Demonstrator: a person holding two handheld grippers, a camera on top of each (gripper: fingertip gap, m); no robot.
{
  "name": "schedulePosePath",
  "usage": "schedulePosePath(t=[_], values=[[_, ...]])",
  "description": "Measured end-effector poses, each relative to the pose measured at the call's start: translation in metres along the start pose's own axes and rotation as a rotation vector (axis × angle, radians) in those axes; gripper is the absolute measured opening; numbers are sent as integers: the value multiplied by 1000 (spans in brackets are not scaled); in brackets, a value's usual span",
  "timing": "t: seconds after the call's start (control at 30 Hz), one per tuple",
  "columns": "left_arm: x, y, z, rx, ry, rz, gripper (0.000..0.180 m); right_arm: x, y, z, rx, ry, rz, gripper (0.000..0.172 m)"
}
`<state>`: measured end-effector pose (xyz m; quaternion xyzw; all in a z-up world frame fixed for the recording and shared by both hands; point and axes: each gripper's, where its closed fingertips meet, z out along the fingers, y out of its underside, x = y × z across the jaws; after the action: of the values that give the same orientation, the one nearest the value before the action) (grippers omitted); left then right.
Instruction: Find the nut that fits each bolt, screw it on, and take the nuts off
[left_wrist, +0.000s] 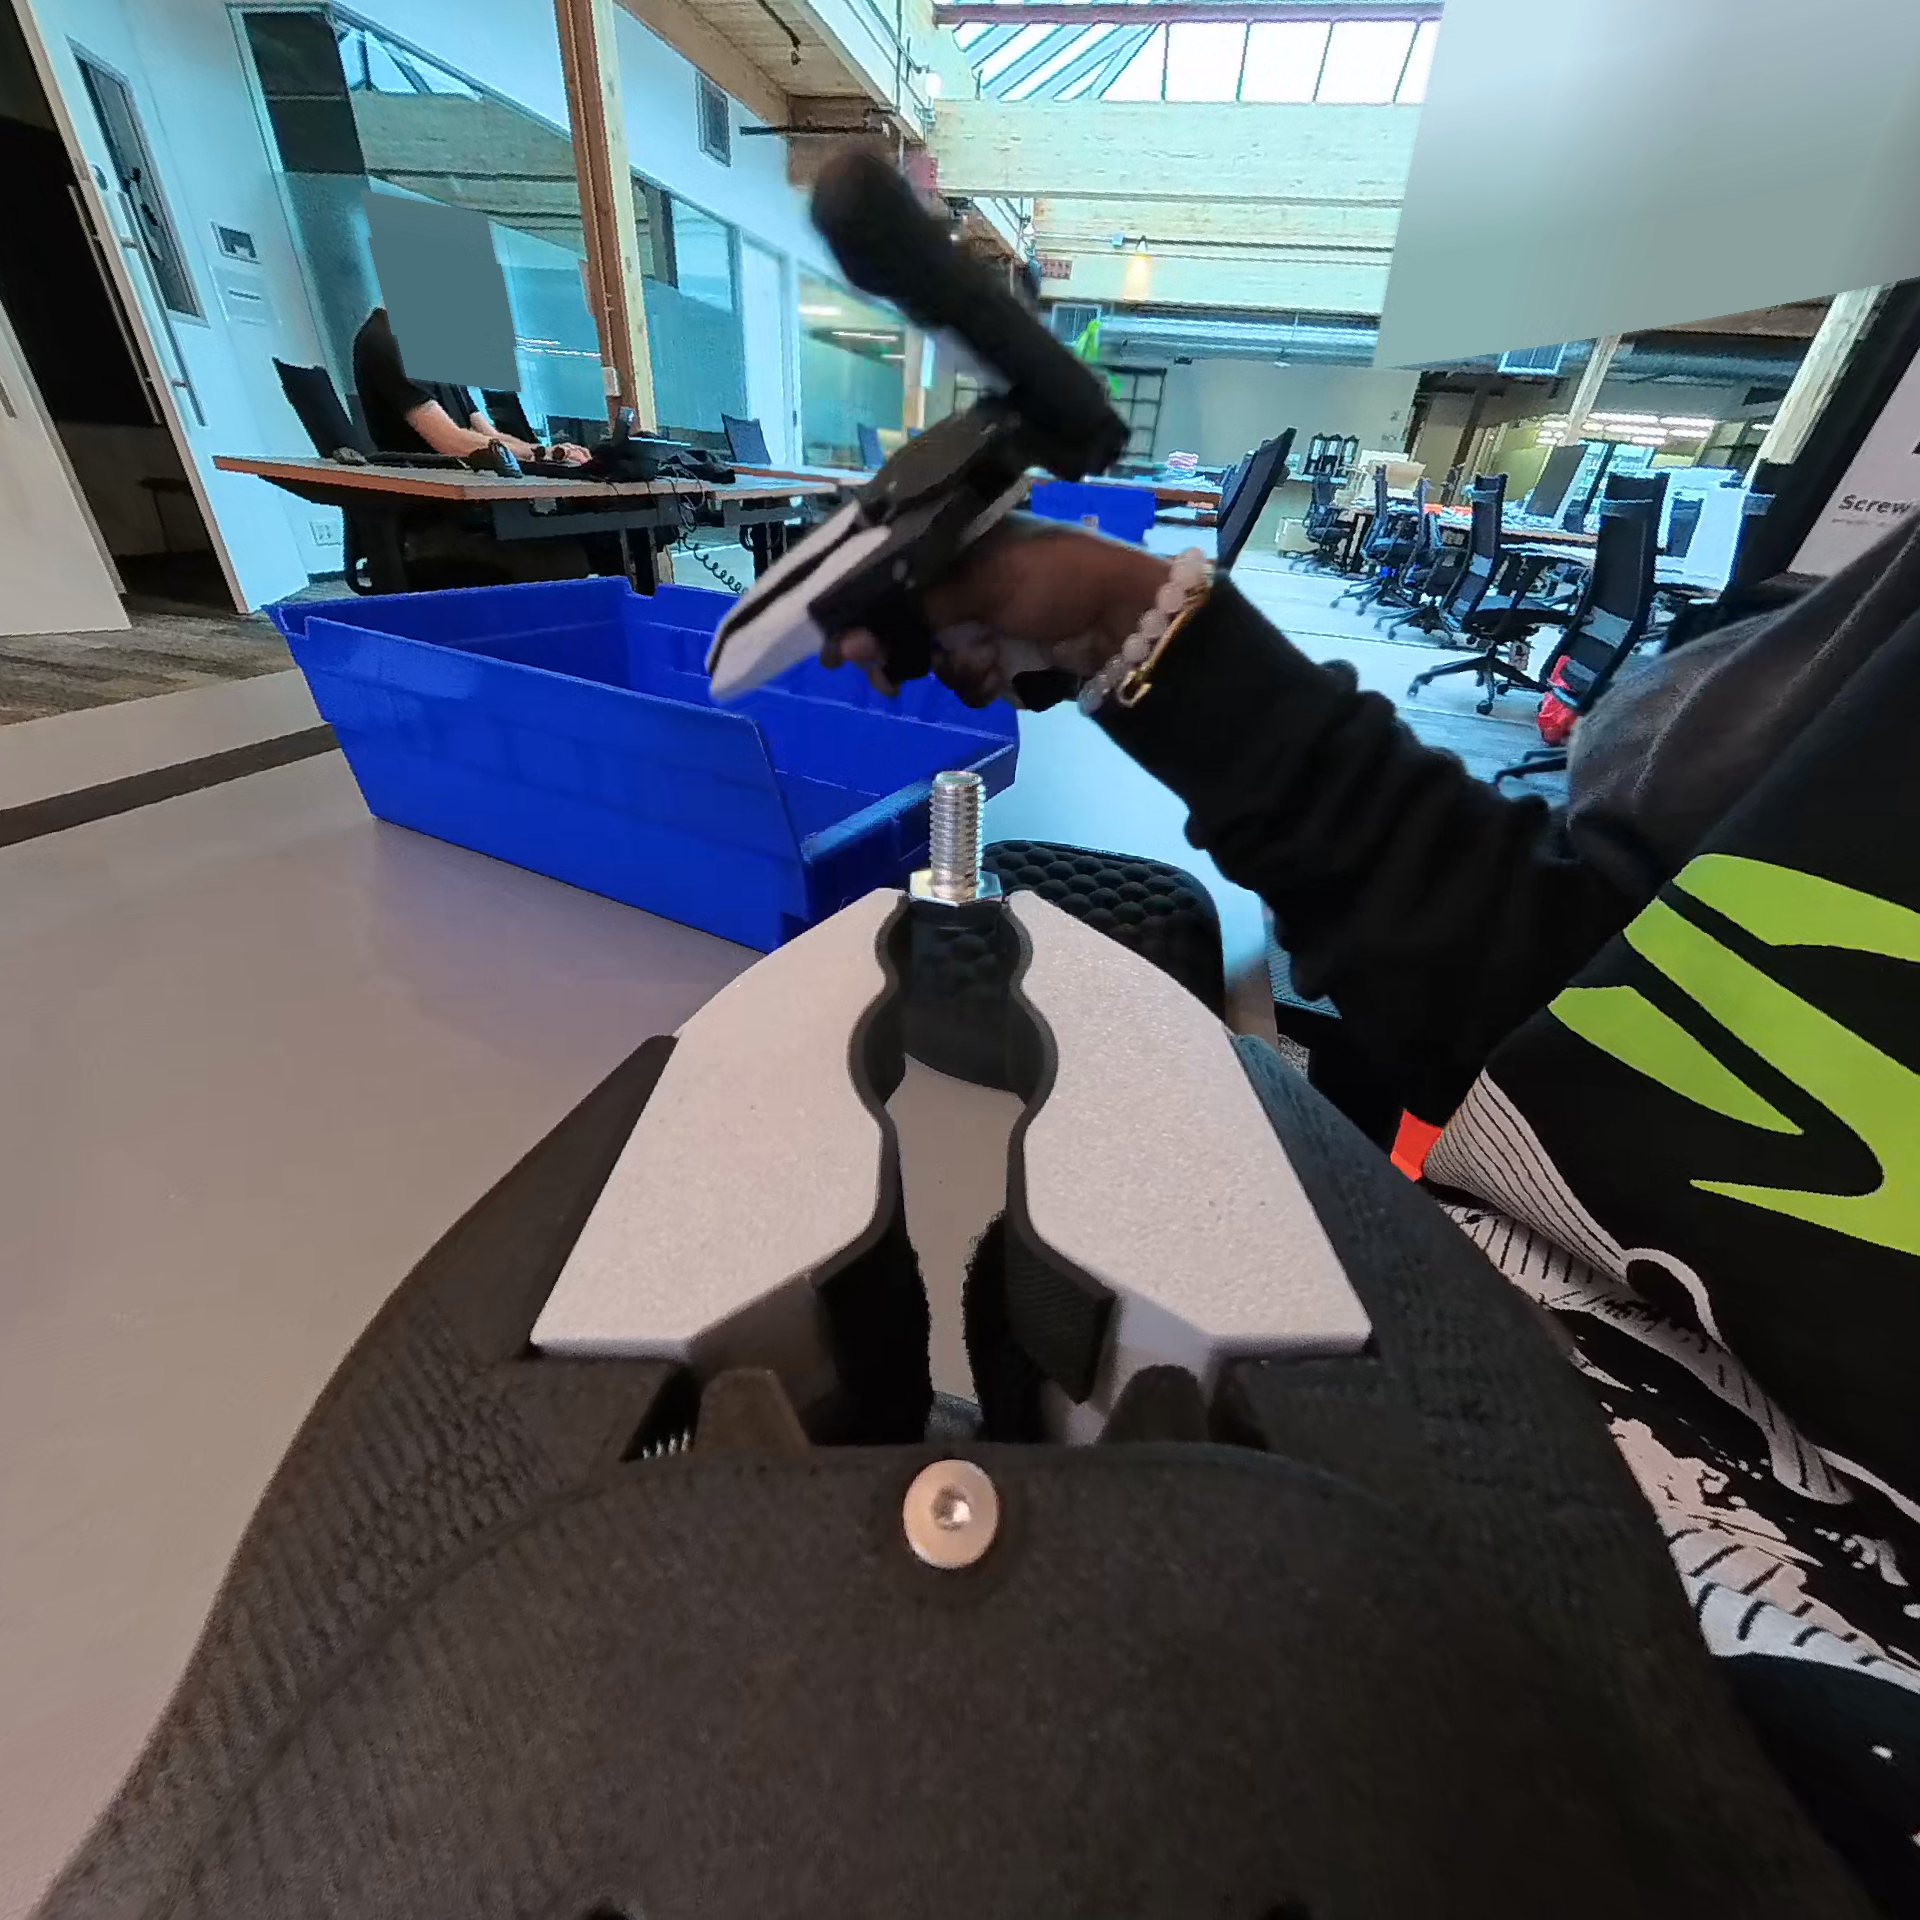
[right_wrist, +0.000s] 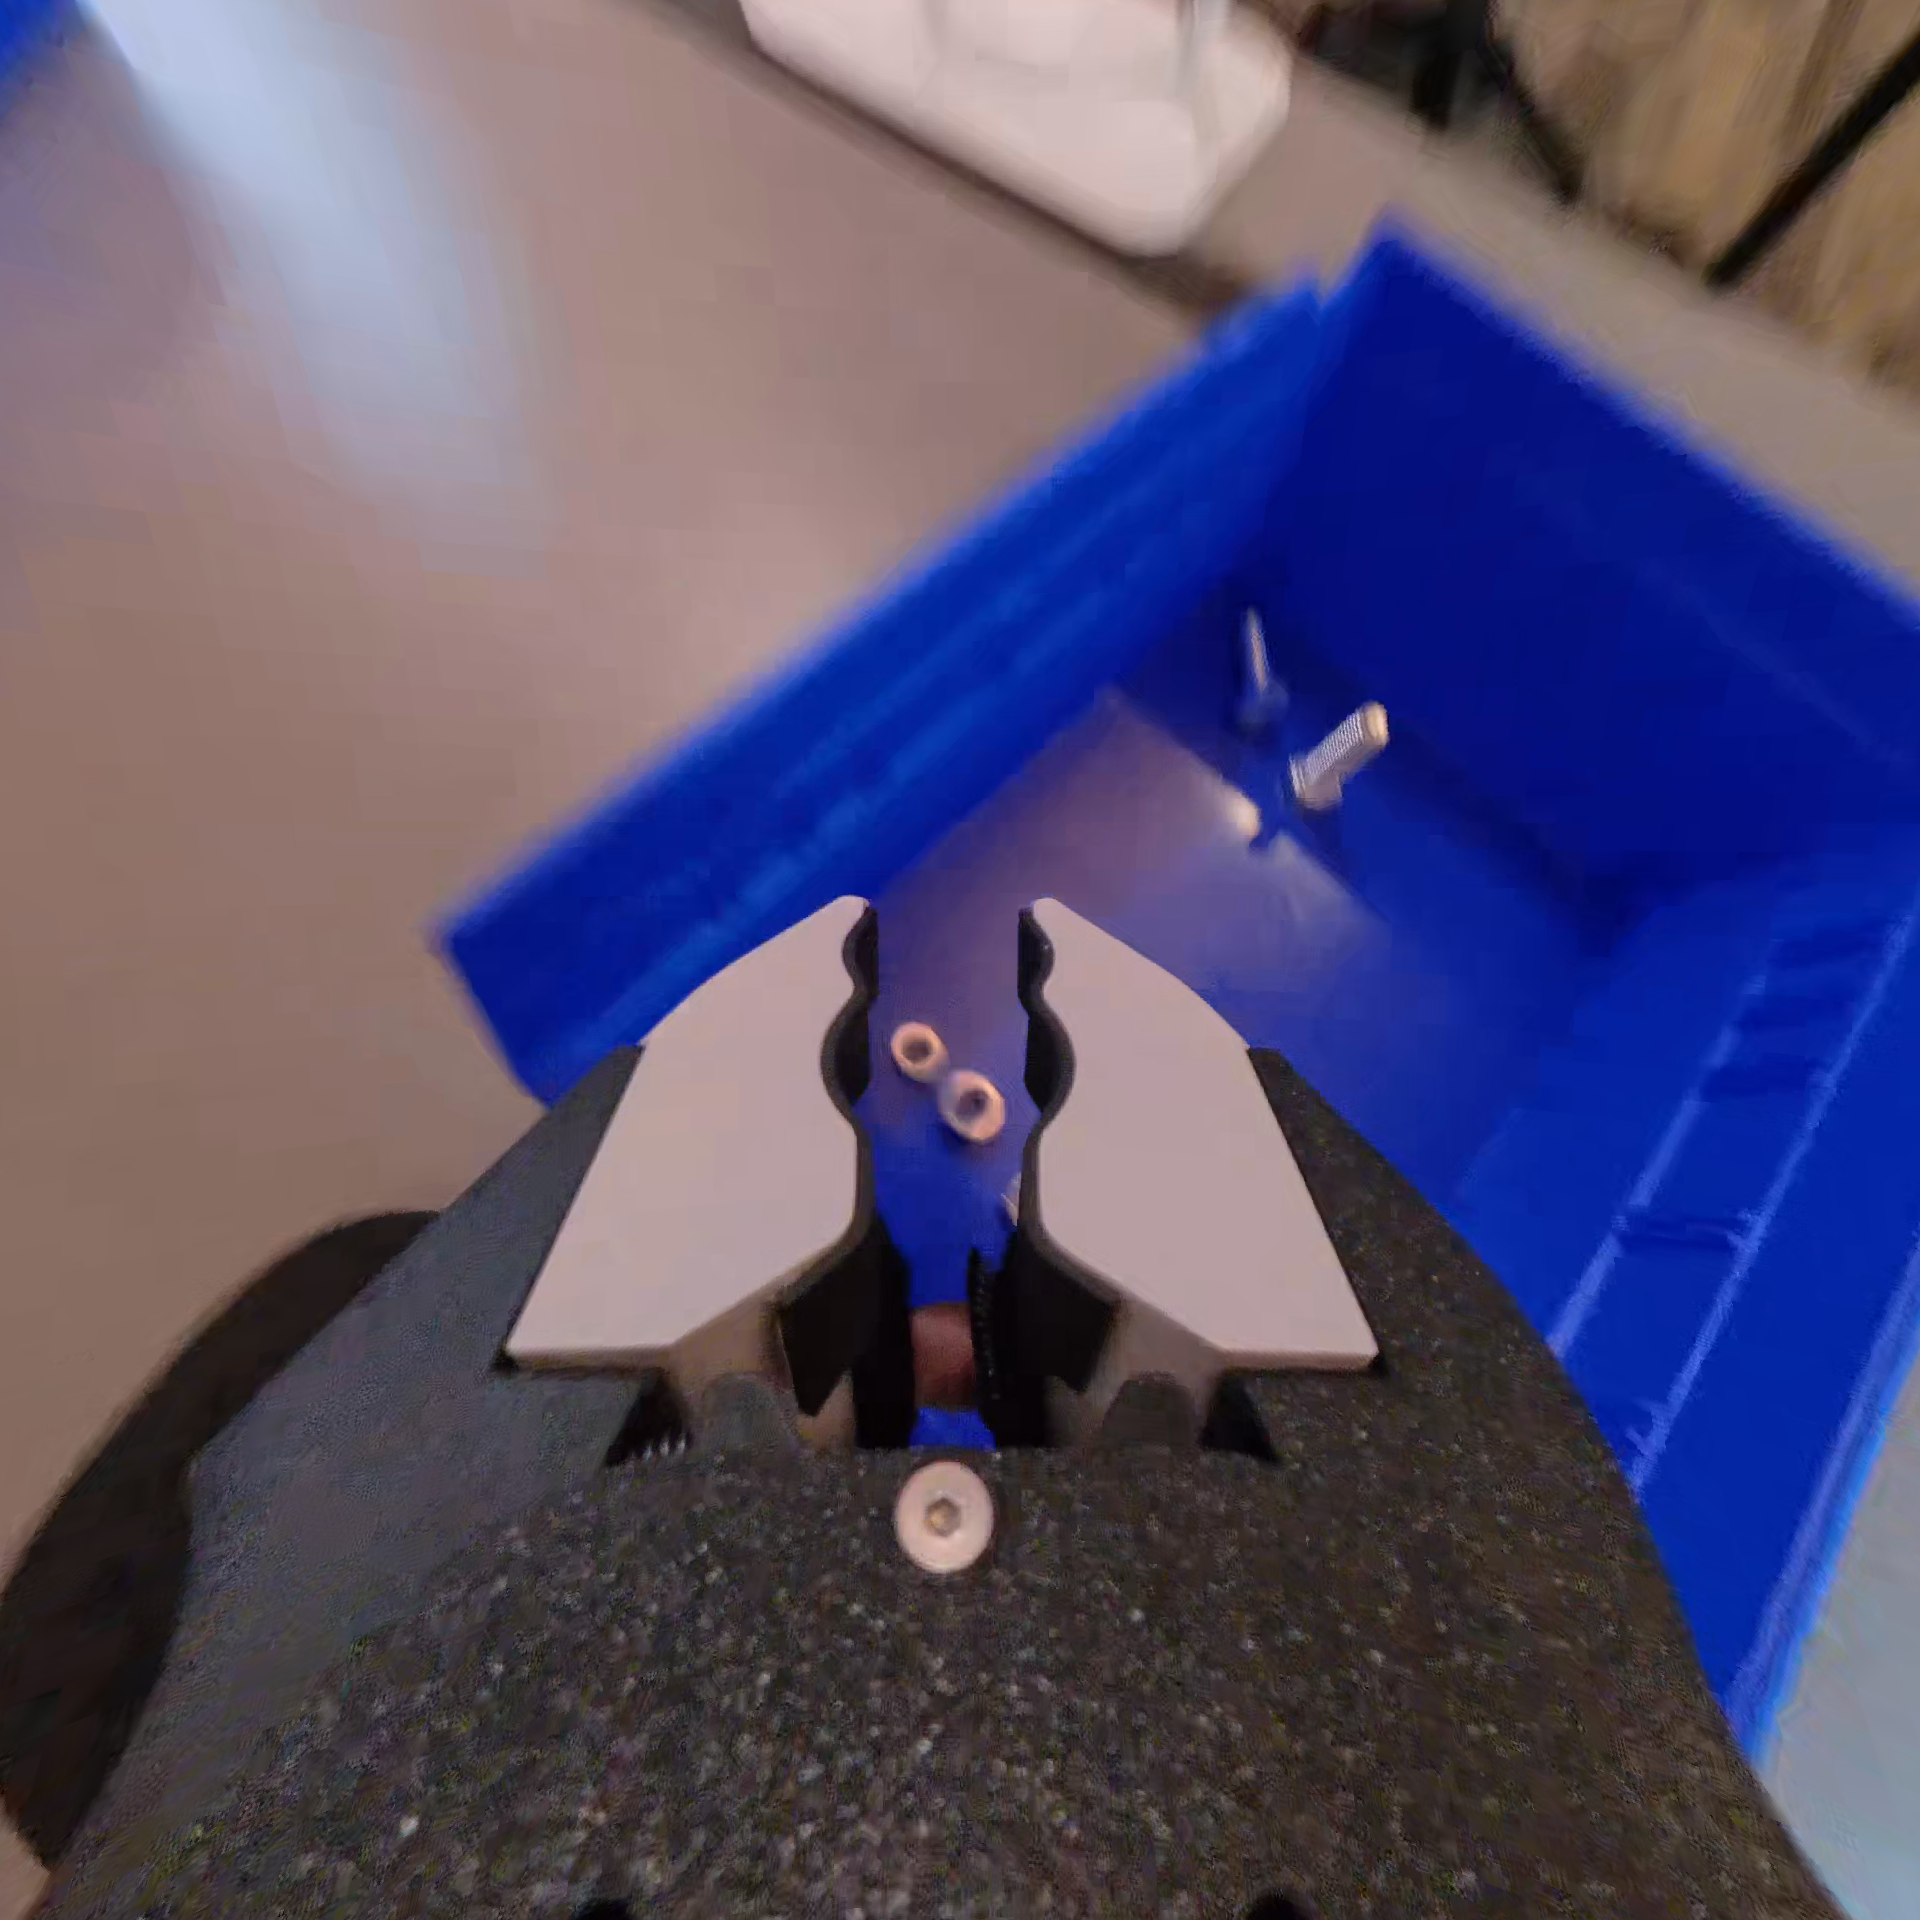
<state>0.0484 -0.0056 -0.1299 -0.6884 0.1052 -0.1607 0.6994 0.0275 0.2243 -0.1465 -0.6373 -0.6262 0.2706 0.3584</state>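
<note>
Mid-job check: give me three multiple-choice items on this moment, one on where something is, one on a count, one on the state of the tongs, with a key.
1. Where do the loose nuts lie?
A. On the grey table
B. On the floor of the blue bin
C. On the black chair

2. How many loose nuts show between the right tongs' fingers?
A. Two
B. Five
C. None

3. What state are the left tongs in?
A. Wide open and bare
B. Shut on a blue lid
C. Shut on the hex head of an upright bolt

Key: 1 B, they rest on the blue floor in the right wrist view. 2 A, two pale rings lie side by side. 3 C, the fingertips clamp the head and the threaded shank points up.
</note>
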Motion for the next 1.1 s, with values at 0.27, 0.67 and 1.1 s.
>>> schedulePosePath(t=[0.27,0.67,1.1], values=[[1,0,0,-3,-4,10,14,-193,-57,-78,426,-755,-208,24],[2,0,0,3,-4,23,14,-249,-39,-61,317,-853,-356,8],[-4,1,2,-10,-32,-3,54,9,-53,-4,160,-43,21,8]])
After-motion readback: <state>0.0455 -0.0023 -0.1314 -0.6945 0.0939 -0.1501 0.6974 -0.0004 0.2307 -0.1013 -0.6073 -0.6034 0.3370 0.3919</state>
